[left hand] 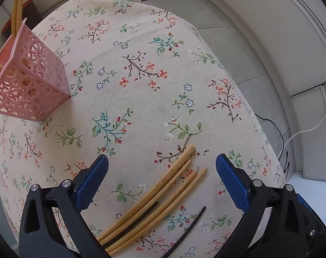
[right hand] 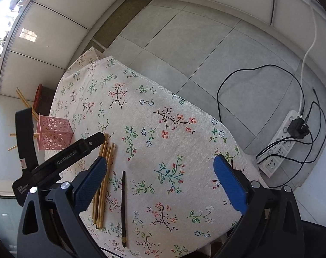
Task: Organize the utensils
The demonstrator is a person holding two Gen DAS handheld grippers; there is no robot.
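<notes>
Left tongs held apart, empty, straddling loose bundle of pale bamboo chopsticks on floral-clothed counter, apparently for pickup. Pink perforated plastic holder, partly filled, seen at 10 o'clock. Right tongs apart, empty; single black chopstick lying below.

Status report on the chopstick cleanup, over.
Left tool open above loose bamboo chopsticks. Right tool open, empty. Pink lattice plastic holder part-filled. Nothing blocking.

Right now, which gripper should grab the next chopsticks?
Left. The left gripper is open, with the wooden chopsticks between its fingers. The right gripper is open over bare cloth beside them.
</notes>
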